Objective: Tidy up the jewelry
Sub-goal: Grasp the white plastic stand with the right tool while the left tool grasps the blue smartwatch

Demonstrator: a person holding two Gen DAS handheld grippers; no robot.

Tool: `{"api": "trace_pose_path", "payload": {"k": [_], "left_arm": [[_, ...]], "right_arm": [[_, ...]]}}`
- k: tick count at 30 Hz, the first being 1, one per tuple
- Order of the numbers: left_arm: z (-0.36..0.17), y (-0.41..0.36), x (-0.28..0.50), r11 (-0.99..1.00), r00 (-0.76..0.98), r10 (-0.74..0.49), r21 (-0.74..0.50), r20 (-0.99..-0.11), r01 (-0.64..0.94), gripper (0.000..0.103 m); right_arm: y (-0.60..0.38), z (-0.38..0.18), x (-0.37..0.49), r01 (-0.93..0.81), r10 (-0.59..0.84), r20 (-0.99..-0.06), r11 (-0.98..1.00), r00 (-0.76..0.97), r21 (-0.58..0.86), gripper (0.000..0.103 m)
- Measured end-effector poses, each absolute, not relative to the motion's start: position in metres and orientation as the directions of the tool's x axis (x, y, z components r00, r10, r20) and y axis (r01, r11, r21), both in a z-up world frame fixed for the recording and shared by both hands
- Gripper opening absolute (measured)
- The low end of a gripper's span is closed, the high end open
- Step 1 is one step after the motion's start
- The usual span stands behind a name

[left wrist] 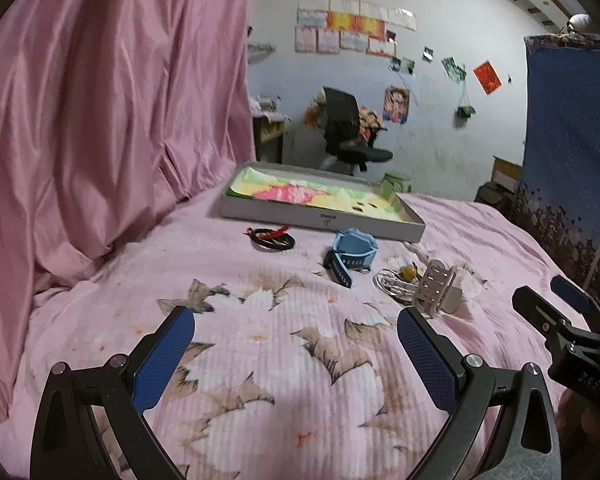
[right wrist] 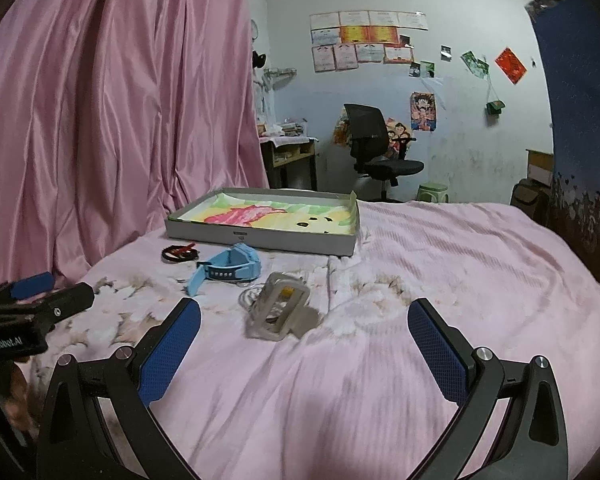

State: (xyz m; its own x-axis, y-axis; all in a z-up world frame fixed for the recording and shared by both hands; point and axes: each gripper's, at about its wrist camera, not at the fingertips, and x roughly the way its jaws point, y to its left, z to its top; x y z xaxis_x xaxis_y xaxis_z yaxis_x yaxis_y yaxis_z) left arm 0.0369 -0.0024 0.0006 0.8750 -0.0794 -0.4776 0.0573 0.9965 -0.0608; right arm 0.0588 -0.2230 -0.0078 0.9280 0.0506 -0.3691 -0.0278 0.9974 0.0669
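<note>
Both claws hang wide apart above the pink floral bedspread (left wrist: 284, 376), each with nothing between its blue-padded fingers. From its own camera the left gripper (left wrist: 296, 336) points toward the cluster of jewelry, and the right gripper (left wrist: 548, 300) shows at the far right edge of that view, also spread, with part of a hand under it. From the right camera the right gripper (right wrist: 304, 324) faces the bed with the beige hair claw clip (right wrist: 278, 312) just ahead of its left finger, while the left gripper (right wrist: 40, 296) enters from the left edge.

The task's things lie loose on the bedspread, all outside the shallow grey box (right wrist: 260, 236) that sits near the pink curtain (right wrist: 112, 120); the box is lined with a pink, yellow and green drawing. Just in front of the box lie black bangles with a red cord (left wrist: 271, 237). Near them rests a light blue watch (left wrist: 352, 254) with its strap curled. Beside the watch a white bracelet with a yellow bead (left wrist: 396, 280) lies touching the hair claw clip, partly under it.

Beyond the bed stand a black office chair (right wrist: 374, 144) and a green stool (right wrist: 434, 192) before a wall with pinned papers.
</note>
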Motion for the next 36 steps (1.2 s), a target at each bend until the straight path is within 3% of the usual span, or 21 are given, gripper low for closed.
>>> {"api": "trace_pose_path", "payload": {"k": [16, 24, 27, 32, 36], "left_arm": [[-0.006, -0.003, 0.153, 0.977, 0.734, -0.207, -0.102, -0.647, 0.186, 0.102], [-0.027, -0.016, 0.192, 0.948, 0.629, -0.297, -0.143, -0.718, 0.285, 0.101], [-0.030, -0.020, 0.202, 0.941, 0.622, -0.313, -0.144, -0.718, 0.307, 0.095], [-0.034, -0.030, 0.218, 0.922, 0.599, -0.348, -0.149, -0.721, 0.357, 0.086], [-0.039, -0.040, 0.229, 0.911, 0.573, -0.358, -0.141, -0.737, 0.387, 0.072]], "right_arm": [[-0.232, -0.026, 0.145, -0.141, 0.193, -0.520, 0.980, 0.832, 0.137, 0.102], [-0.229, -0.045, 0.166, -0.192, 0.263, -0.589, 0.964, 0.764, 0.181, 0.077], [-0.232, -0.052, 0.172, -0.193, 0.287, -0.610, 0.957, 0.739, 0.216, 0.065], [-0.230, -0.060, 0.179, -0.213, 0.332, -0.614, 0.942, 0.717, 0.260, 0.060], [-0.225, -0.064, 0.183, -0.237, 0.352, -0.626, 0.936, 0.696, 0.262, 0.051]]}}
